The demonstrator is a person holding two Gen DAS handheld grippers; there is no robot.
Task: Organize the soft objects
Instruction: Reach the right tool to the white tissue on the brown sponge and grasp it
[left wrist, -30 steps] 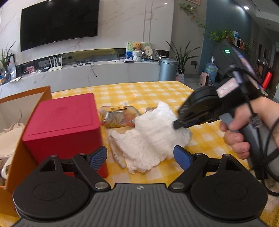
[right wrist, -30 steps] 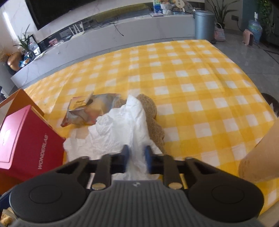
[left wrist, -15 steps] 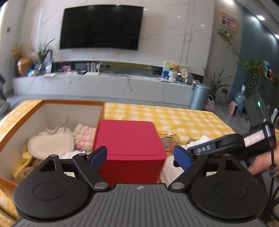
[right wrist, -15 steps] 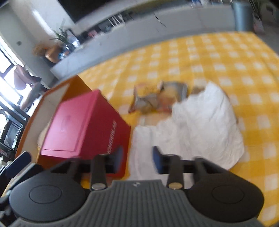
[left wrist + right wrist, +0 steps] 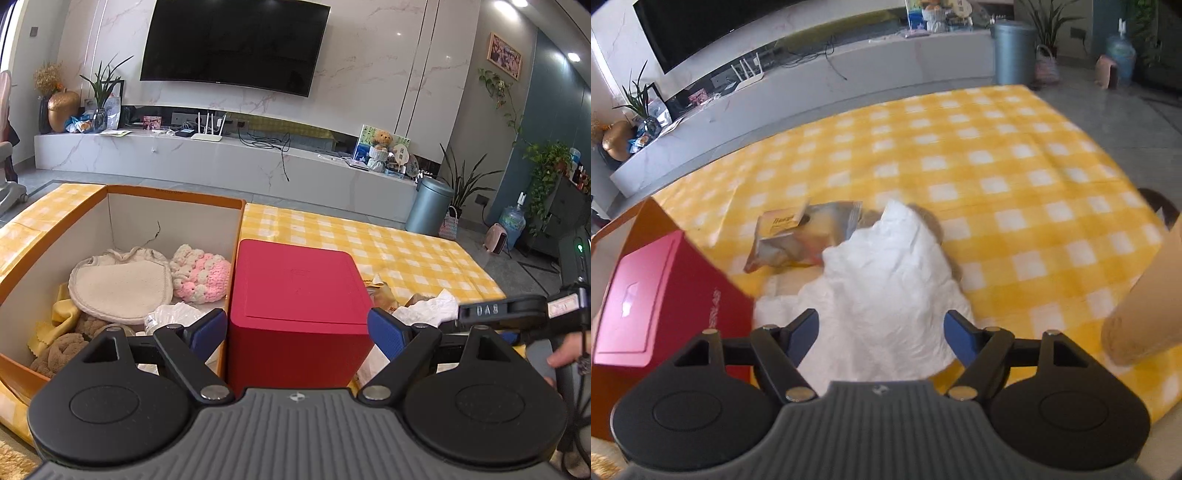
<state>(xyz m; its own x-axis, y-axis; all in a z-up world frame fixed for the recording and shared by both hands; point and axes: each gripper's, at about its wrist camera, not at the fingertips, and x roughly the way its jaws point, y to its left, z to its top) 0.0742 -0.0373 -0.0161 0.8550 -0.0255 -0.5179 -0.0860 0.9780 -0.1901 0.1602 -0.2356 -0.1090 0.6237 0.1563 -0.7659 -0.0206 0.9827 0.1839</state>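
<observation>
An open orange box (image 5: 236,206) holds a cream pouch (image 5: 122,284), a pink-and-white knitted piece (image 5: 201,275), a brown plush (image 5: 66,350) and a yellow cloth (image 5: 61,314). A red box (image 5: 299,295) stands against its right wall. My left gripper (image 5: 297,328) is open in front of the red box, with its pads clear of it. A crumpled white cloth (image 5: 890,280) lies on the yellow checked table (image 5: 997,166), partly covering a brown soft thing (image 5: 934,221). My right gripper (image 5: 881,332) hovers over the cloth with its jaws opening and its pads off the cloth.
A foil snack packet (image 5: 798,236) lies left of the white cloth, near the red box (image 5: 665,295). A tan rounded thing (image 5: 1145,295) juts in at the right edge. A hand holds the right gripper (image 5: 498,310) to the right of the red box.
The right gripper went from nearly shut on the white cloth to wide apart, and the cloth stays on the table. The left view swung left and upward, from the cloth to the boxes.
</observation>
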